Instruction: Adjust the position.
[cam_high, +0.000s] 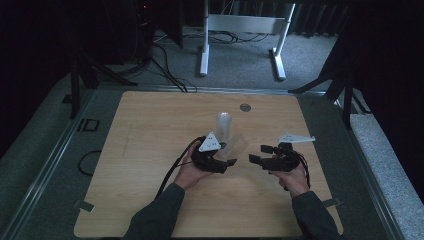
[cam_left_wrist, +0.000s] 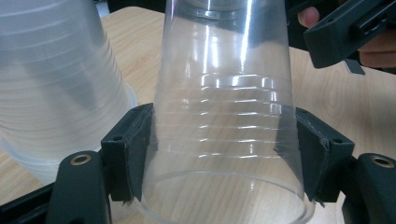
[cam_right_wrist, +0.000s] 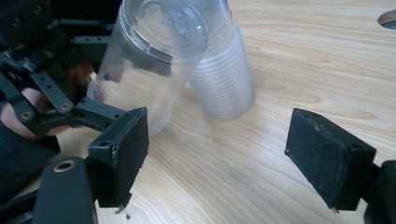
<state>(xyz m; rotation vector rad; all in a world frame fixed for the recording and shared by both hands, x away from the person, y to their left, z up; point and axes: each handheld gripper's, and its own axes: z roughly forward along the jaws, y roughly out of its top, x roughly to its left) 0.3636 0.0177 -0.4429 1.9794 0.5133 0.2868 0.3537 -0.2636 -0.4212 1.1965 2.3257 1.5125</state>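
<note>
left gripper (cam_high: 231, 162): pinched a single clear plastic cup (cam_left_wrist: 224, 116) near its open rim, one pad on each side, the wall looking slightly pressed in.
clear cup, place: held tilted just above the wooden table (cam_high: 150, 150), its closed base aimed at the right gripper (cam_right_wrist: 217, 154).
cup stack (cam_high: 224, 125): stood upside down on the table just behind the held cup; in the right gripper view the stack (cam_right_wrist: 224, 79) sat right beside the cup (cam_right_wrist: 154, 60), and i could not tell whether they touched.
right gripper: jaws spread wide with nothing between them, only bare table, the cup's base a little ahead.
step in hand: looked to me like one cup pulled off the stack and the right gripper letting go of it.
doing it well: i would have kept the left pinch light, since thin plastic buckles and springs out; kept the cup off the stack so it did not topple; drawn the right gripper straight back, clear of the base.
</note>
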